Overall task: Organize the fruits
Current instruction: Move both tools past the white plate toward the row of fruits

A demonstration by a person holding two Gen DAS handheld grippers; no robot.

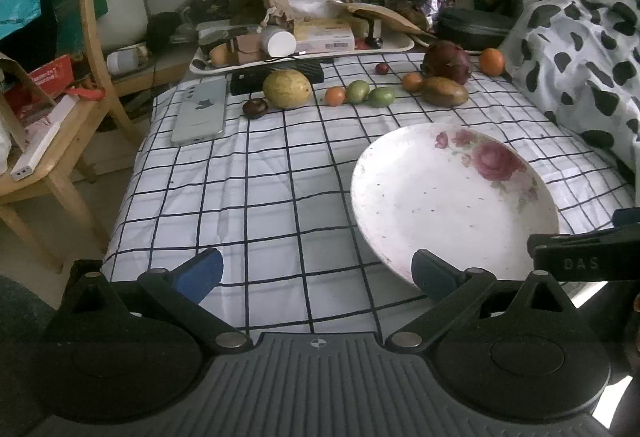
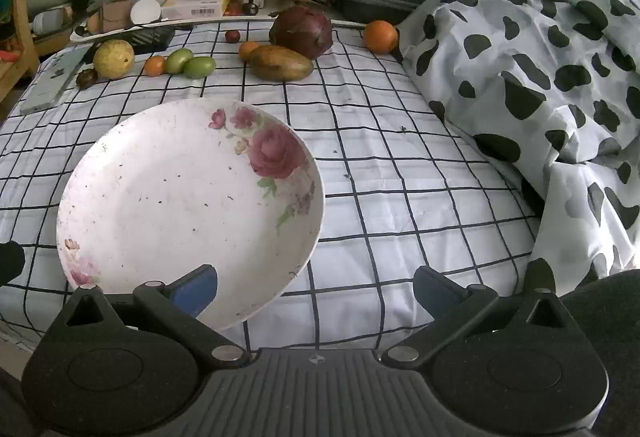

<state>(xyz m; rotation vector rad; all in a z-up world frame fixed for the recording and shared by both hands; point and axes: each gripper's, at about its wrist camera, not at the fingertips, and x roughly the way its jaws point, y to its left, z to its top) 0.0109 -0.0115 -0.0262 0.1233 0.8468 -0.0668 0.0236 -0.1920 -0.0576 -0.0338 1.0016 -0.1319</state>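
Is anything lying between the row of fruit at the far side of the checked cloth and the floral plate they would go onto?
Nothing visible does. Bare white black-checked cloth separates the brown-green mango and its neighbours from the empty white rose-patterned plate. Both open grippers hover near the plate.

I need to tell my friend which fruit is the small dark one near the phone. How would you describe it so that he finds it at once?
Start at the grey phone lying on the checked cloth, at the left end of the fruit row. Just right of its far end sits a small dark brown round fruit, beside the big yellow-green fruit. It is the darkest and lowest in that row.
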